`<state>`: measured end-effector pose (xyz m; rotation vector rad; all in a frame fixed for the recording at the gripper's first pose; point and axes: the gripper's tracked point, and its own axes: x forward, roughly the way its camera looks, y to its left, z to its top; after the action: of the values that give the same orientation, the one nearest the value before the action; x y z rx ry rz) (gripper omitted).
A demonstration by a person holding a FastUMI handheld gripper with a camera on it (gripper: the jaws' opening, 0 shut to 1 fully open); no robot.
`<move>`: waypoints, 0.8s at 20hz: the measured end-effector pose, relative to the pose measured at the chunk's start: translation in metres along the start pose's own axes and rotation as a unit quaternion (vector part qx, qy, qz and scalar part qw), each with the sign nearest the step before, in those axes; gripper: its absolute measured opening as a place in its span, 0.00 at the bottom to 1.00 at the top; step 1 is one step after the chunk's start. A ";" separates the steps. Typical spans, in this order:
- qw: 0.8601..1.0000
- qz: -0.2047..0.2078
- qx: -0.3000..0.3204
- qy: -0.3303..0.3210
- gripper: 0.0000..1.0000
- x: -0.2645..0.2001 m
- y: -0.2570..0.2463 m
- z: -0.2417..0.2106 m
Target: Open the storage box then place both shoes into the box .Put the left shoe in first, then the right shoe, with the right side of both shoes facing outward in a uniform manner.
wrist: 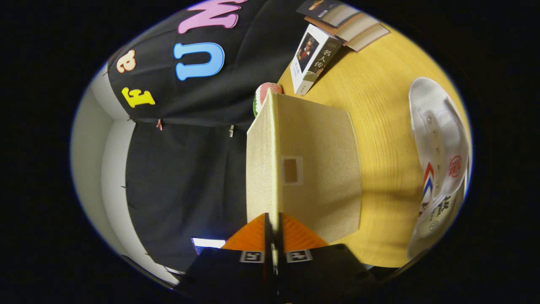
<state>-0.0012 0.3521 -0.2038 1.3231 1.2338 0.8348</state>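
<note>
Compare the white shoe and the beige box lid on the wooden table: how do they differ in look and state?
The lid is plain beige fabric; the shoe is white with red and blue marks. The gripper pinches the lid's edge between its fingers, while the shoe lies untouched beyond, on the table.

Wooden table (pixel 379 109), white book with a portrait cover (pixel 313 57) standing at the table's far end, stack of 3 books (pixel 350 21) just beyond it, pink-and-green watermelon-slice toy (pixel 263 95) near the white book
</note>
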 end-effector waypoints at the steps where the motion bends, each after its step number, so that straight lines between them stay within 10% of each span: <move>1: 1.000 0.017 -0.002 -0.006 0.05 0.008 0.012 0.001; 16: 0.976 0.030 -0.214 0.020 0.08 0.129 0.226 -0.044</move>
<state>0.0286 0.5162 0.0010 1.0003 0.9767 1.1040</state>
